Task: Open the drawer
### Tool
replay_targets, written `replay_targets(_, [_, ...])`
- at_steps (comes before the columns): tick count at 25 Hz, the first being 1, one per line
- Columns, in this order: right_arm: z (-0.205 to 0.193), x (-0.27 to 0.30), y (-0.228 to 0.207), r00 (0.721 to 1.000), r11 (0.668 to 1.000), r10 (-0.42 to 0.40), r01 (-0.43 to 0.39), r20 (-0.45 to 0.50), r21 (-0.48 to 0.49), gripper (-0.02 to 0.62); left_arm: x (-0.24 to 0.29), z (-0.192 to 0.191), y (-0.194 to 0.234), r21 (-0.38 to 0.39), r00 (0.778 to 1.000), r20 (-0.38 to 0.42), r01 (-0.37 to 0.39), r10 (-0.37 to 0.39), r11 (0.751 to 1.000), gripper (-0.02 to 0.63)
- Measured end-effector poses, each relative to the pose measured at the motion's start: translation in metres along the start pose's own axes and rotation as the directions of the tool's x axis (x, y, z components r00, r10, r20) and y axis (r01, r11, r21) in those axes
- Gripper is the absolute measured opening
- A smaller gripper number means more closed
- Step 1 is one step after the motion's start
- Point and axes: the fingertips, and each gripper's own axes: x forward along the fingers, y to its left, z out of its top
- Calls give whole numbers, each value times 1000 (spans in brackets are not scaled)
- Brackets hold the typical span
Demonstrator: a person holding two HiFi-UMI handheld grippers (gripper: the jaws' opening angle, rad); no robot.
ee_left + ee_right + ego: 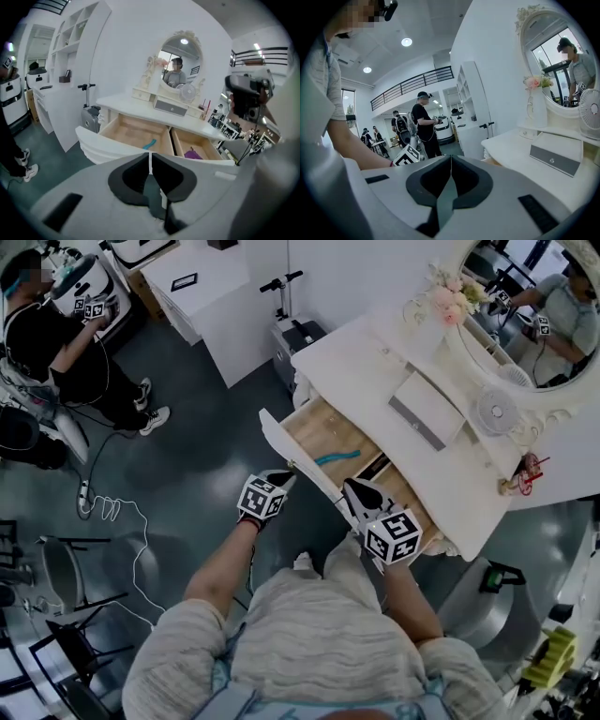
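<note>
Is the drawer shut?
No: the drawer stands pulled out, with a teal item lying on its wooden floor.

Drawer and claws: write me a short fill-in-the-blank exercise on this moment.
1. The drawer of the white dressing table stands ____.
2. The teal item lies in the drawer's ____ compartment.
3. The left claw is ____, with nothing between its jaws.

Missing words: open; left; shut.
</note>
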Motion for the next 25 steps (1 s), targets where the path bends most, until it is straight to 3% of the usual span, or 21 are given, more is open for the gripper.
replay_targets(5, [11, -7, 3, 1000, 1000, -4, 4, 12, -29, 10, -34, 47, -30, 44, 986, 159, 43, -49, 998, 32])
replay_targets(12, [18, -23, 10, 1000, 998, -5, 6, 20, -56, 11, -85, 100, -73, 138, 922, 359, 98, -142, 986, 32])
replay_targets(17, [21, -36, 20, 999, 998, 4, -2, 32, -69, 10, -120, 126, -101, 158, 870, 459, 120, -180, 980, 32])
replay_targets(25, [28, -57, 26, 997, 998, -9, 14, 78, -62, 9, -161, 144, -140, 176, 806, 546, 155, -228, 972, 32])
